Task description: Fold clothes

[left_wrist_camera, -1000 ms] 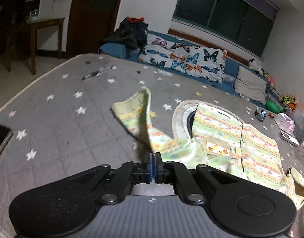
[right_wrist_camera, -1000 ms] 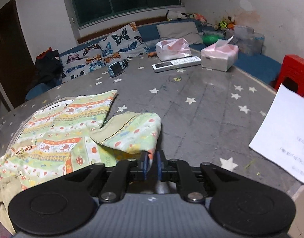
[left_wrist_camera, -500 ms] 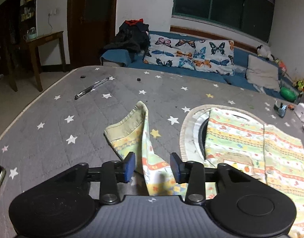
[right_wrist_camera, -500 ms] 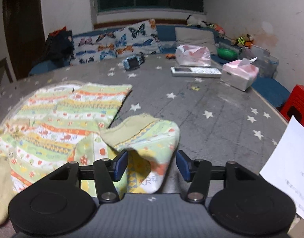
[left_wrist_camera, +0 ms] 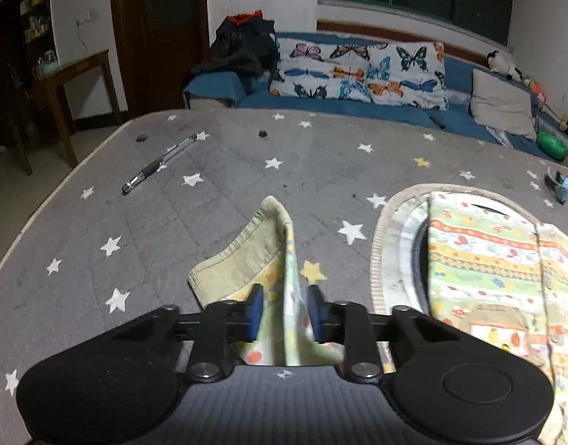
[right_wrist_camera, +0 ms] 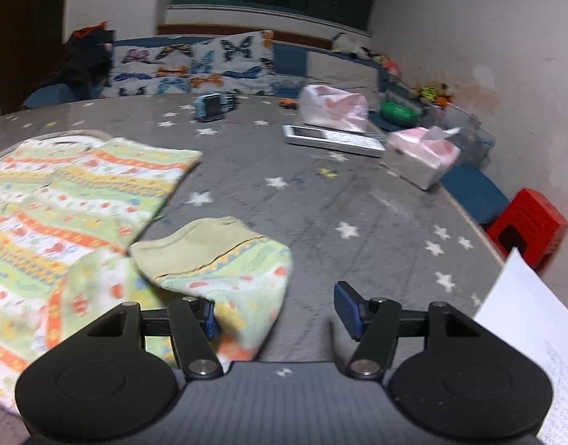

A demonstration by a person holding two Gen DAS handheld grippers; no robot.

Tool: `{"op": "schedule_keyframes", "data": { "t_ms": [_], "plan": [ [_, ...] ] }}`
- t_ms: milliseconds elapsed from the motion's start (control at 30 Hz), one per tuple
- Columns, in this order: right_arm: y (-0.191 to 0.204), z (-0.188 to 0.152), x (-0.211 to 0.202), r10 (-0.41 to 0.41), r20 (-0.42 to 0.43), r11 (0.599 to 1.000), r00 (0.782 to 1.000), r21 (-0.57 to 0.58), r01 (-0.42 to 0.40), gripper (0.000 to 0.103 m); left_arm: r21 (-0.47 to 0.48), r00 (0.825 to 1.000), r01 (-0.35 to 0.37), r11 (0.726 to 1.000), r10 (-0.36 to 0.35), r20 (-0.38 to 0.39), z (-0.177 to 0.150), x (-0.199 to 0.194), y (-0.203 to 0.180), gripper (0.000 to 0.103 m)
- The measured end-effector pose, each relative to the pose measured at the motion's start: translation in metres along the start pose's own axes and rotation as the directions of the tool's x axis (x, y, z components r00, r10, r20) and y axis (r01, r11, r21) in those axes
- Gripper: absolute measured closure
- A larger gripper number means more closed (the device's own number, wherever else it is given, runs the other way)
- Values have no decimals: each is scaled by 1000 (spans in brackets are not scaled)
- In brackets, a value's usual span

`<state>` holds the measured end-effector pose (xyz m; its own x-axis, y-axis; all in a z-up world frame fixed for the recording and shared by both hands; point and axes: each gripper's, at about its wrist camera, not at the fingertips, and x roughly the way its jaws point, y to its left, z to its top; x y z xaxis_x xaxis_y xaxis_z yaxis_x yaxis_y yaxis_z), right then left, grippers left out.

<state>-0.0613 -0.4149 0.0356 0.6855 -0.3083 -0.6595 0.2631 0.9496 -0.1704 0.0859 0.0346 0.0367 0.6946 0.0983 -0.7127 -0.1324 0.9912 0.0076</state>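
Jaws of the left gripper (left_wrist_camera: 282,313) are closing around one sleeve (left_wrist_camera: 260,259) of the single patterned garment (left_wrist_camera: 499,256); the right gripper (right_wrist_camera: 274,309) is opening, another sleeve (right_wrist_camera: 224,259) loose between its fingers.

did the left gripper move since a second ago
Yes. In the left wrist view the left gripper has drawn back along the striped yellow-green sleeve, away from the butterfly-print cushion; its jaws are closing around the sleeve.

Striped pastel shirt (left_wrist_camera: 499,259) spread flat on grey star-print table (left_wrist_camera: 210,200), one cuffed sleeve (left_wrist_camera: 269,259) bunched up, other sleeve (right_wrist_camera: 224,259) lying crumpled
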Motion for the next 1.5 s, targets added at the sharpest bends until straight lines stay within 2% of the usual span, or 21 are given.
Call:
{"op": "schedule_keyframes", "data": {
  "t_ms": [67,133,267,400,500,633,767,1000,1133,1200,1333,1500],
  "plan": [
    [-9,1,2,-26,-3,999,1000,27,26,42,0,1000,-5,1000,5,-3,2,4,4,100],
    [-19,2,2,-46,-4,997,999,54,46,42,-24,1000,1,1000,0,21,2,-1,10,101],
    [-33,0,3,-74,-11,992,997,99,74,37,-103,991,44,994,-31,127,0,-37,31,102],
    [-38,-3,2,-67,-15,991,998,119,69,35,-176,972,94,980,-52,228,-20,-78,54,102],
    [-38,-4,0,-63,-12,990,998,122,64,35,-220,982,63,973,-21,190,-48,-84,69,101],
    [-35,-2,-2,-48,-8,993,999,109,49,35,-246,997,26,969,-7,79,-78,-72,79,101],
    [-28,2,-9,-30,10,995,999,91,29,34,-259,1000,18,966,-12,22,-93,-67,82,101],
    [-12,2,-16,66,3,995,998,69,-66,34,-188,996,-54,981,66,58,-75,-57,79,101],
    [-1,-7,-15,119,-22,991,993,60,-118,34,-174,989,-111,978,125,75,-69,-50,76,101],
    [5,-13,-14,136,-34,989,990,54,-134,34,-184,989,-117,976,131,68,-72,-50,76,102],
    [4,-20,-4,133,-57,990,990,50,-130,32,-223,991,-110,969,124,49,-89,-61,82,102],
    [-4,-16,5,117,-46,992,992,57,-114,32,-257,990,-116,959,132,44,-107,-80,92,102]
  ]
}}
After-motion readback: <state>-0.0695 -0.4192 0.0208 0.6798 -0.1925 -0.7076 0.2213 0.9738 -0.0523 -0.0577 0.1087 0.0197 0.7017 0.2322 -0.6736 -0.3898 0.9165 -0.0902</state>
